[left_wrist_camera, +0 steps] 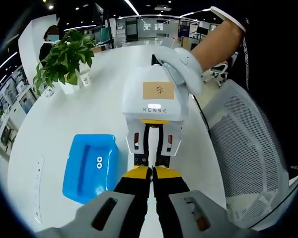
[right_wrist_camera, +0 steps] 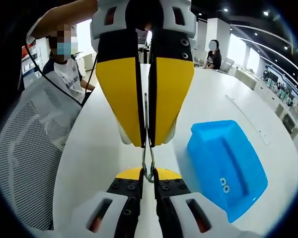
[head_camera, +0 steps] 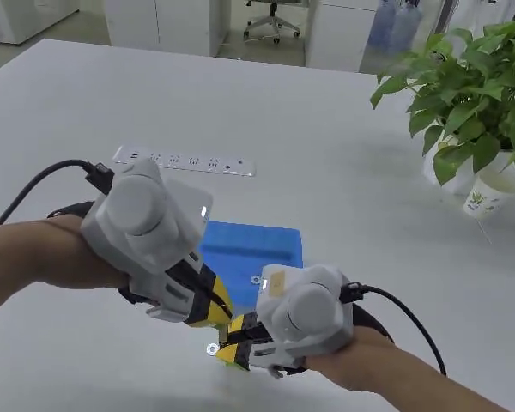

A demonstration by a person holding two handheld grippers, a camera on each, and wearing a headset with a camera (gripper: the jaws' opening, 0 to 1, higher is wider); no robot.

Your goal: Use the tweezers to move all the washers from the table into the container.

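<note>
Head view: my left tool (head_camera: pixel 216 305) and right tool (head_camera: pixel 239 339) meet tip to tip, with a washer (head_camera: pixel 211 349) on the surface (head_camera: pixel 86 369) beside them. Left gripper view: the container (left_wrist_camera: pixel 84 173) is left of my tool, with two washers (left_wrist_camera: pixel 99 162) inside. Right gripper view: both tools pinch the tweezers (right_wrist_camera: pixel 146 124).

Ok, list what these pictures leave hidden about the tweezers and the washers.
Tweezers ends: right gripper view, sunk between jaws of left tool and right tool; head view, under both.
Washer on table: head view, hands and tools cover ground beside it, so no count.
Container near end: head view, behind right tool.
</note>
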